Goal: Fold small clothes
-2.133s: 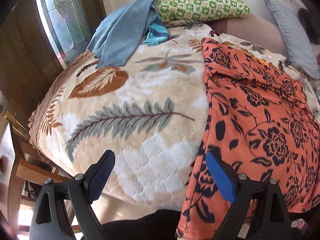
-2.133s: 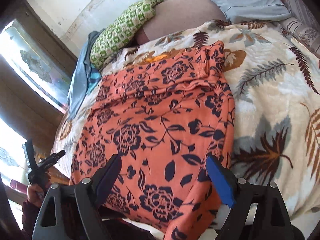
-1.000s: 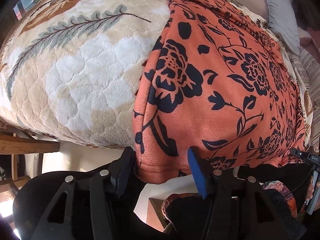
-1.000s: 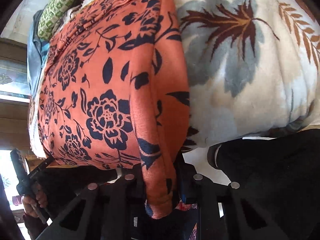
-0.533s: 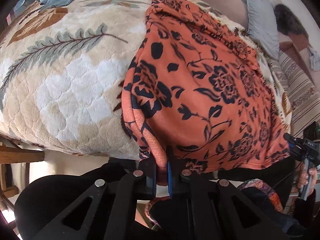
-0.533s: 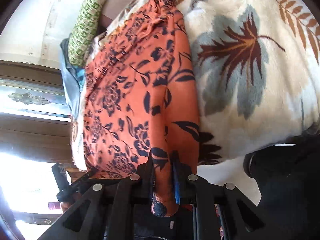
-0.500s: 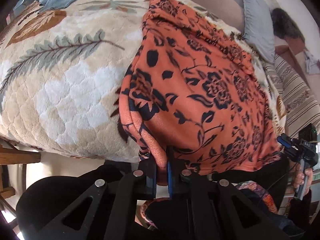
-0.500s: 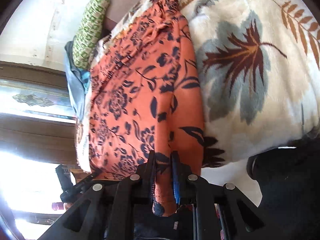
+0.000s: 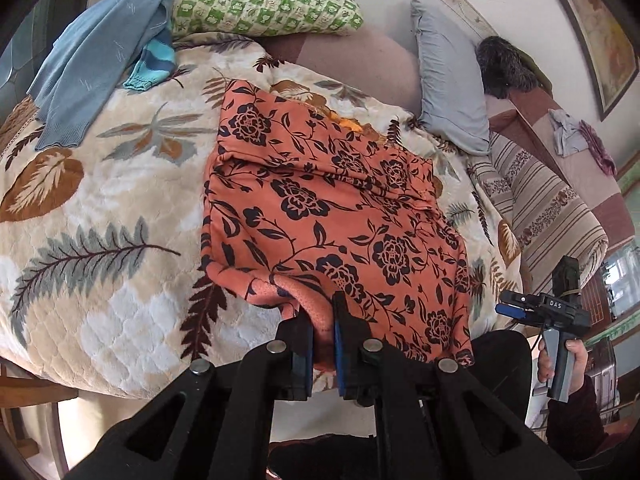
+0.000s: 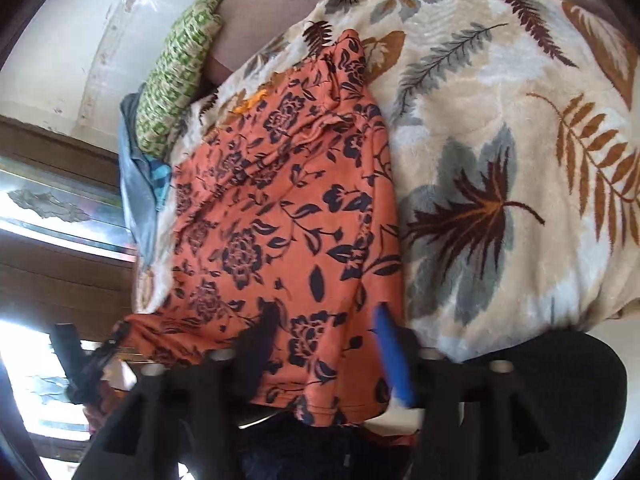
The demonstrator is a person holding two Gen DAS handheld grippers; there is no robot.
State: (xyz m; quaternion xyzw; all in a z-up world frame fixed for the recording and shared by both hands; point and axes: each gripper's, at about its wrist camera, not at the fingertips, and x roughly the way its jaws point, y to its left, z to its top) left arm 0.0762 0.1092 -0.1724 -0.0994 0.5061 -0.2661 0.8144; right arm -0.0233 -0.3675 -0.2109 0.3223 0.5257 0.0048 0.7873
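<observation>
An orange garment with a dark floral print [image 9: 340,208] lies spread on the leaf-patterned blanket [image 9: 100,216] on the bed. My left gripper [image 9: 322,332] is shut on the garment's near left hem corner and holds it lifted off the blanket. In the right wrist view the same garment [image 10: 288,208] hangs over the bed's near edge. My right gripper [image 10: 326,328] is open, its fingers standing either side of the near right hem. It also shows in the left wrist view [image 9: 540,308], held off the bed's right side.
A blue sweater [image 9: 100,52] lies at the far left of the bed. A green checked pillow [image 9: 260,0] and a grey pillow [image 9: 448,84] lie at the head. A striped folded blanket [image 9: 552,216] lies at right. A wooden window frame [image 10: 60,184] stands at left.
My right gripper has opened and let go of the garment's right hem corner. My left gripper stays shut on the left corner and has lifted it up over the bed.
</observation>
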